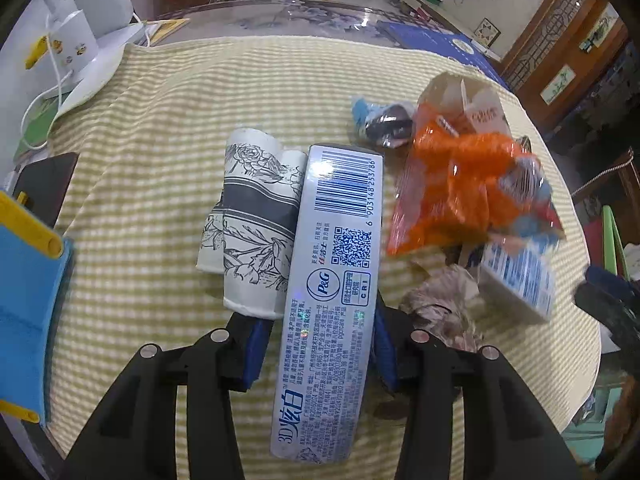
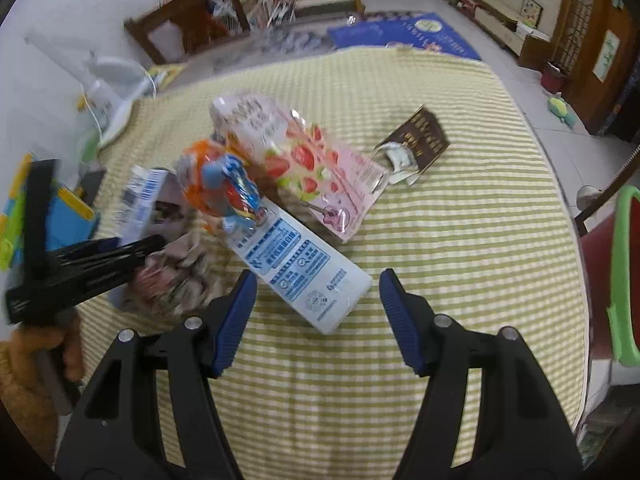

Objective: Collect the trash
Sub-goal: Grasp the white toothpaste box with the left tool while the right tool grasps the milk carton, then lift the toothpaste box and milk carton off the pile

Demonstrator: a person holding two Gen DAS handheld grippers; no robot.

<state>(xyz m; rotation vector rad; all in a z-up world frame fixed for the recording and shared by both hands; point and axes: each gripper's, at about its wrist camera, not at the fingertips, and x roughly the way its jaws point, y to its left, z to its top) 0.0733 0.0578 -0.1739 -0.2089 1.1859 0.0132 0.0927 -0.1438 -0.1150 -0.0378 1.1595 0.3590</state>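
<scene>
My left gripper (image 1: 320,356) is shut on a silver-blue toothpaste box (image 1: 332,280), held above the striped cloth. A crushed paper cup (image 1: 252,220) with a flower print lies just left of it. An orange wrapper (image 1: 472,188) and a white carton (image 1: 524,276) lie to the right. My right gripper (image 2: 316,320) is open and empty, its blue pads either side of the near end of the white carton (image 2: 304,268). Behind it lie the orange wrapper (image 2: 216,184), a pink strawberry pouch (image 2: 304,160) and a brown packet (image 2: 420,140). The left gripper (image 2: 92,268) shows at the left.
The yellow striped cloth (image 2: 440,260) covers the table. A blue and yellow bin (image 1: 28,312) stands at the left edge. A white lamp (image 1: 80,40) and a dark phone (image 1: 48,188) sit at the back left. A crumpled tissue (image 1: 440,304) lies near the carton. A green-rimmed chair (image 2: 624,272) stands at right.
</scene>
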